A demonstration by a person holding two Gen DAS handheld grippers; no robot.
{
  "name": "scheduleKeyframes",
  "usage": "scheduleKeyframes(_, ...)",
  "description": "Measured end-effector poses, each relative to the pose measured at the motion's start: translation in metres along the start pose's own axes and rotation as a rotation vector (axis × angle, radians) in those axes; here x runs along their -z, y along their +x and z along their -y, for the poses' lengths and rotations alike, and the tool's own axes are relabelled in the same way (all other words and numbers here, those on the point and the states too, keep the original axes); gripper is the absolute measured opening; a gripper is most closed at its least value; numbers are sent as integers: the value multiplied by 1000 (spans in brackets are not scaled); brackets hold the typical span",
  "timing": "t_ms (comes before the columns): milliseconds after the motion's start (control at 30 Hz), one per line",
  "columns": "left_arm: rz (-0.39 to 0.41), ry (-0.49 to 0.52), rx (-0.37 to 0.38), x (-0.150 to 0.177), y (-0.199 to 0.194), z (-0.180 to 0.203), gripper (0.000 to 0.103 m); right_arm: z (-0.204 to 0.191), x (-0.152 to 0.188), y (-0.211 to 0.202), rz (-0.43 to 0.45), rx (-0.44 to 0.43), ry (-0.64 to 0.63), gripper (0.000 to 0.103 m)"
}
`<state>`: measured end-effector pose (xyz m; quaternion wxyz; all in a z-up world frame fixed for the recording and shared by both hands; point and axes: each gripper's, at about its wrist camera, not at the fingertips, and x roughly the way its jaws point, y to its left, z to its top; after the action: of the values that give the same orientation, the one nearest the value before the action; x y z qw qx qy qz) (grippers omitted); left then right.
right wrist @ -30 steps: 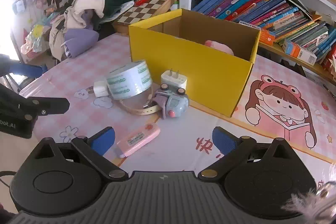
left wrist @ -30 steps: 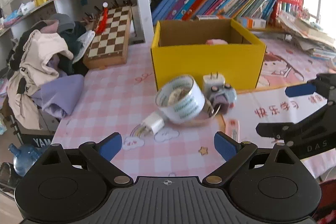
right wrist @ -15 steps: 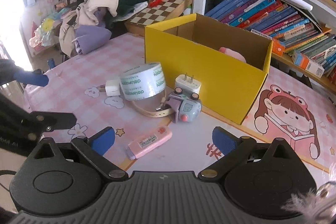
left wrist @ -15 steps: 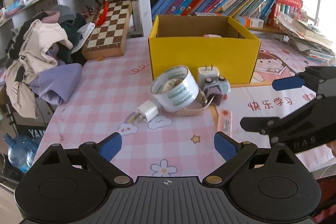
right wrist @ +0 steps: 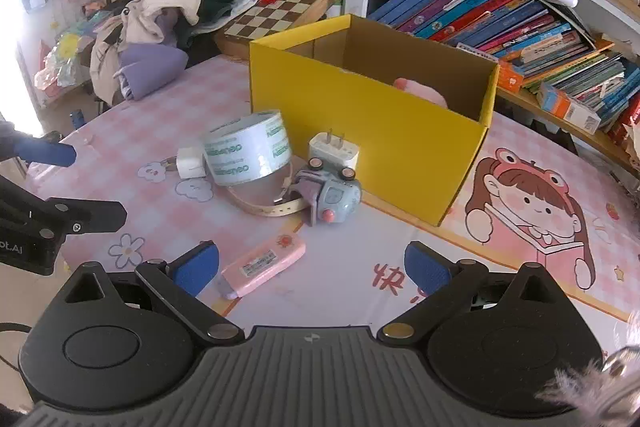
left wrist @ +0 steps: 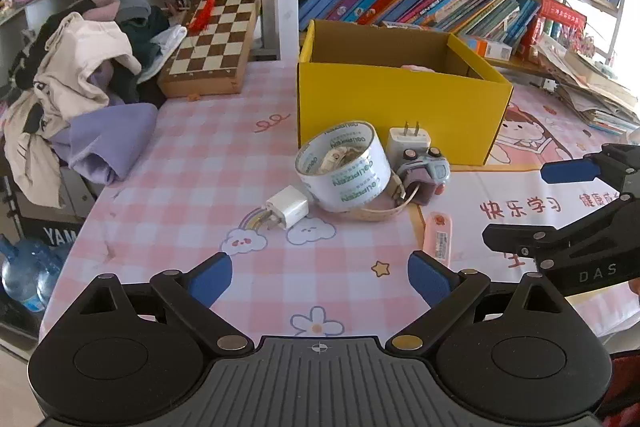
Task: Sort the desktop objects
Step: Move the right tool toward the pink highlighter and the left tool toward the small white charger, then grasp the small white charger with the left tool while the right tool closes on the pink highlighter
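the loose things sit in a huddle on the tabletop [left wrist: 208,155] just in front of the yellow box [left wrist: 392,115]: a tape roll [left wrist: 344,167] tipped on its side over a beige strap [right wrist: 264,207], a white plug [left wrist: 408,143] at its 2 o'clock touching a small grey toy car [left wrist: 424,171], a white charger [left wrist: 286,207] at its 8 o'clock, and a pink stick-shaped item [right wrist: 264,263] lying apart at 5 o'clock. something pink [right wrist: 420,89] already lies inside the box, so some sorting may be done while this cluster is still out

both grippers hang back from the pile. the left gripper [left wrist: 320,279] has its jaws spread wide and holds nothing; the right gripper [right wrist: 312,267] is just as wide and empty, with the pink item lying just beyond its left finger

if that pink piece goes next, i'd say take it across its narrow width near the middle, low to the tabletop, since it lies flat and could skid. the tape roll looks best taken across its wall, lifted clear of the strap so nothing drags along, then lowered past the box rim before letting go
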<state>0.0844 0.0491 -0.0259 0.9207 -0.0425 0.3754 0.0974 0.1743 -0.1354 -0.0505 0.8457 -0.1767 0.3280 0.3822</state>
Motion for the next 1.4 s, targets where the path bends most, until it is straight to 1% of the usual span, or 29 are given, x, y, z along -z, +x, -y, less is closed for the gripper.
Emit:
scheduleKeyframes(333,7,-14,-32,1,10,-14,97,-24,-3,26,-37,-53,-103,100)
scheduleKeyframes(500,-1,-19,-26,0,21,-19,96,-30,-2,49,-95,-83,-118,98)
scheduleKeyframes(700,-20,-36,-16,-1,37,-23,96,-32,-2,68,-123,-90,-118,98)
scheduleKeyframes(833,-27,-4,-49,-5,50,-22,96,-32,-1,77,-142,-93,-113,97)
scheduleKeyframes(933,-24,25,-46,-9,62,-22,95,-32,0,79,-151,-92,-100,92)
scheduleKeyframes(1067,-14,61,-22,-18,77,-22,95,-33,1,80,-153,-88,-94,88)
scheduleKeyframes(1133,-16,78,-13,-22,84,-22,93,-33,0,79,-153,-87,-95,87)
scheduleKeyframes(1200,-27,90,-28,-24,92,-22,89,-34,0,79,-155,-86,-97,86)
scheduleKeyframes(1300,-42,86,-28,-26,101,-25,83,-32,0,79,-157,-88,-89,84)
scheduleKeyframes(1400,-49,94,-16,-26,108,-27,82,-32,-1,79,-159,-96,-83,81)
